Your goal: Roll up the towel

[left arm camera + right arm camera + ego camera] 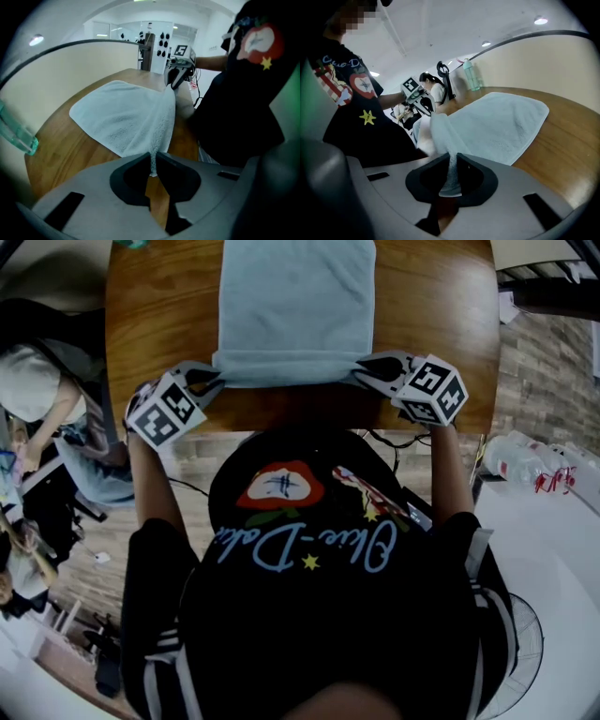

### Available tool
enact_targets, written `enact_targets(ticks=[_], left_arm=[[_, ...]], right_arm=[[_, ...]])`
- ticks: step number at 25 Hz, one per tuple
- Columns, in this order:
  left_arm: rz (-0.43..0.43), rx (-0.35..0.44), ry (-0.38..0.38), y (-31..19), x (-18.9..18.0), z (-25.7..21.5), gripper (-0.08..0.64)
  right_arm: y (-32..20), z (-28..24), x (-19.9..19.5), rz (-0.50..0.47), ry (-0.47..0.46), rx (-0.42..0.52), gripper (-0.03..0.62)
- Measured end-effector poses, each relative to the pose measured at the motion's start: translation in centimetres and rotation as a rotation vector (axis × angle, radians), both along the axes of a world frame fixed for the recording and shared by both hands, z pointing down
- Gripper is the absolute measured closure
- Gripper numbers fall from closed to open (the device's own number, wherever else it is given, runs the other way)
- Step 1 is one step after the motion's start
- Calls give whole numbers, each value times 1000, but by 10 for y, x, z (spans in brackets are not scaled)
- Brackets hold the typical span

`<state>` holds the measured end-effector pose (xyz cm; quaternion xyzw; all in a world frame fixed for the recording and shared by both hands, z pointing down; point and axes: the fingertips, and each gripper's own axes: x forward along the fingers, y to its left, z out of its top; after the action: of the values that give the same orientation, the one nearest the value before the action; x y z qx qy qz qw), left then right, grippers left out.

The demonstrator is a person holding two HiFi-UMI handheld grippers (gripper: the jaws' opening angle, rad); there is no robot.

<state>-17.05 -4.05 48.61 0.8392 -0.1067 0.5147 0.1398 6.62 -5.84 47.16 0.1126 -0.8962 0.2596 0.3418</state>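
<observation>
Head view: left gripper (pixel 208 381) and right gripper (pixel 367 367) pinch near corners of the towel (pixel 295 306) at table (pixel 159 324) edge.

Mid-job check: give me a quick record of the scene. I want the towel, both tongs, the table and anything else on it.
towel: light blue, spread flat on the table, near edge lifted at both corners
left tongs: shut on the towel's near left corner
right tongs: shut on the towel's near right corner
table: wooden top with a curved edge
roll progress: no full turn visible yet
other: green bottle standing at the table's far side
</observation>
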Motion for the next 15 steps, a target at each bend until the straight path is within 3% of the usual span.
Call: enact_targets(ticks=[3,5,11,15], left_arm=[[4,-52,-13,-17,-3,1,525],[10,-20,-38,-31,-4,3,525],[26,217,-160,-78,1,16,523],[10,380,-224,-91,5,26,512]], right_arm=[[-20,-2,-2,25,6,3,554],[-32,-2,-3,26,27,29,554],[-59,17,0,-29,189,193,553],[-67,28,1,-42,293,301,510]])
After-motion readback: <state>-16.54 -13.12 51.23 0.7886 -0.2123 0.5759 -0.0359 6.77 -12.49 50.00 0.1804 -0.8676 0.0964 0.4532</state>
